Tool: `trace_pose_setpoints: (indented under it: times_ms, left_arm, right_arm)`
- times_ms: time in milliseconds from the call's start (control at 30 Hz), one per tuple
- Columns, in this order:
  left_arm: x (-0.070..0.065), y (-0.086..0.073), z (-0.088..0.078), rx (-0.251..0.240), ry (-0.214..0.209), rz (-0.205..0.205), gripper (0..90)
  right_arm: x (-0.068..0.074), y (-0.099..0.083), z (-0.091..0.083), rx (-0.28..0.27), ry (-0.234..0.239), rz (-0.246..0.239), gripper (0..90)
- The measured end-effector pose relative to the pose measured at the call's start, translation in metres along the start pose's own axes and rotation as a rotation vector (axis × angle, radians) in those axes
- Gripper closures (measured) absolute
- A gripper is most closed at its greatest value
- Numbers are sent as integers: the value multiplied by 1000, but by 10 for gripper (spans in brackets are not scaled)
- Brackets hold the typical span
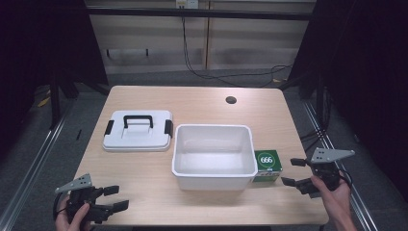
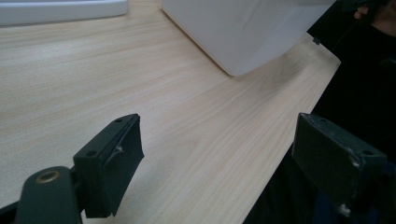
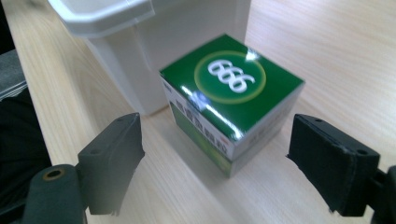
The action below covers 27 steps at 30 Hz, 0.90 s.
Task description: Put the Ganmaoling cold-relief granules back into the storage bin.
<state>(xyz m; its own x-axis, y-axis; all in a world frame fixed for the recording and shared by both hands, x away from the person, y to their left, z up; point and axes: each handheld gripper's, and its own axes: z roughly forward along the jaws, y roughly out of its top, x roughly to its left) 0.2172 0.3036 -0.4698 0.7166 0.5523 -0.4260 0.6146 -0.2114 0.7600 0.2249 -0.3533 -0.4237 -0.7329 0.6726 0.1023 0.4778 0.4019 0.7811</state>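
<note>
A green and white box [image 1: 267, 166] marked 666 stands on the wooden table [image 1: 202, 103], touching the right side of an open white bin [image 1: 213, 156]. My right gripper [image 1: 293, 172] is open just to the right of the box; in the right gripper view the box [image 3: 231, 98] sits a little ahead of the spread jaws, next to the bin's wall [image 3: 140, 51]. At the table's near left corner my left gripper [image 1: 115, 198] is open and holds nothing. In the left gripper view the jaws [image 2: 219, 154] frame bare table, with the bin [image 2: 243, 28] farther off.
A white lid [image 1: 138, 130] with a black handle and black side clips lies flat to the left of the bin. A round cable hole [image 1: 231, 100] is at the back of the table. Cables run along the floor behind.
</note>
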Motion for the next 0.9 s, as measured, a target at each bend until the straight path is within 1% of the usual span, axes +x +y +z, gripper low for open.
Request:
trace_pose_setpoints:
  times_ms: [67,100,167,233,267,300,333,367,400,433,500,533,567,600,667,767,800,867,900]
  left_arm:
    - [0,0,0,0,-1,-1,160]
    - [-1,0,0,2,-1,0,160]
    - [-1,0,0,0,1,-4,160]
    - [-1,0,0,-1,0,-5,160]
    - [-1,0,0,-1,0,-4,160]
    - [0,0,0,1,1,-2,160]
    - [0,0,0,0,2,-5,160]
    - [0,0,1,0,2,-7,160]
    - [0,0,1,-1,2,-5,160]
    - [-1,0,1,2,1,-5,160]
    - [-1,0,1,3,3,-4,160]
    - [-1,0,1,2,5,-4,160]
    - [-1,0,1,3,4,0,160]
    - [-1,0,1,2,4,1,160]
    - [-1,0,1,2,4,0,160]
    - [-1,0,1,2,2,2,160]
    - [-1,0,1,-1,-1,-4,160]
    - [-1,0,1,0,1,-6,160]
    - [-1,0,1,0,2,-6,160]
  right_arm:
    - [1,3,-1,2,5,-3,172]
    - [3,16,-1,32,64,-30,166]
    - [3,21,-1,30,92,-40,161]
    - [4,28,1,30,67,-54,162]
    - [3,31,3,41,60,-64,161]
    - [2,35,5,59,59,-84,162]
    - [1,38,6,83,63,-94,155]
    - [-2,43,7,111,65,-101,131]
    - [-3,49,6,103,60,-114,130]
    - [-5,54,5,95,66,-125,135]
    - [-6,64,3,125,52,-152,129]
    - [-6,68,2,133,56,-164,136]
    - [-7,72,2,136,61,-171,131]
    - [-7,75,2,134,55,-178,131]
    - [-8,80,3,148,43,-192,127]
    - [-13,84,8,192,35,-206,109]
    - [-14,86,9,203,36,-212,106]
    - [-16,88,12,210,52,-226,101]
    - [-16,89,13,225,54,-241,95]
